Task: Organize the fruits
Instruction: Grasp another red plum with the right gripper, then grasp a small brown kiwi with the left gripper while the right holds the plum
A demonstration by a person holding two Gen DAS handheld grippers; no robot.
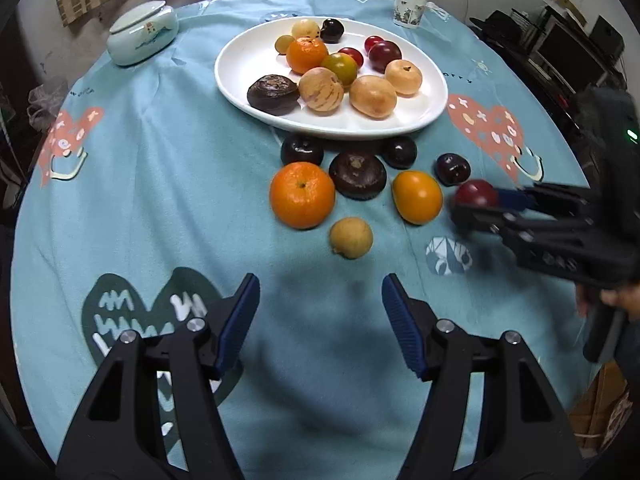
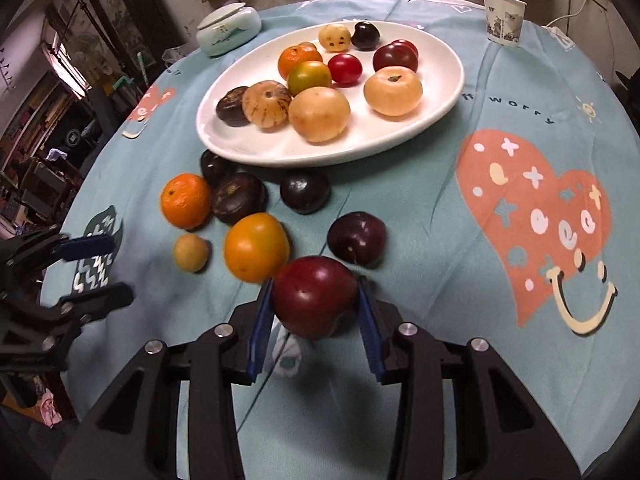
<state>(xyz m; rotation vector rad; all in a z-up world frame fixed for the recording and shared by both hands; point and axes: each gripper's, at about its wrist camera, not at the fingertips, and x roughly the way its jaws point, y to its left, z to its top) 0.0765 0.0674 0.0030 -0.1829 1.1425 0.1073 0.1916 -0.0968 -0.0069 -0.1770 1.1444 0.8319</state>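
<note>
My right gripper [image 2: 314,316] is shut on a dark red plum [image 2: 314,296], with a blue pad against each side of it, low over the cloth. In the left wrist view the right gripper [image 1: 478,204] comes in from the right with that plum [image 1: 476,193]. My left gripper [image 1: 320,284] stands open and empty, short of a small tan fruit [image 1: 351,237]. Loose on the cloth lie an orange [image 1: 302,194], a yellow-orange tomato [image 1: 417,197] and several dark fruits. Behind them, a white oval plate [image 1: 228,64] holds several fruits.
A lidded pale ceramic jar [image 1: 142,34] stands at the back left and a paper cup [image 1: 410,6] at the back right of the round table. A blue patterned cloth [image 1: 160,200] covers it. A person's hand [image 1: 616,300] grips the right tool's handle.
</note>
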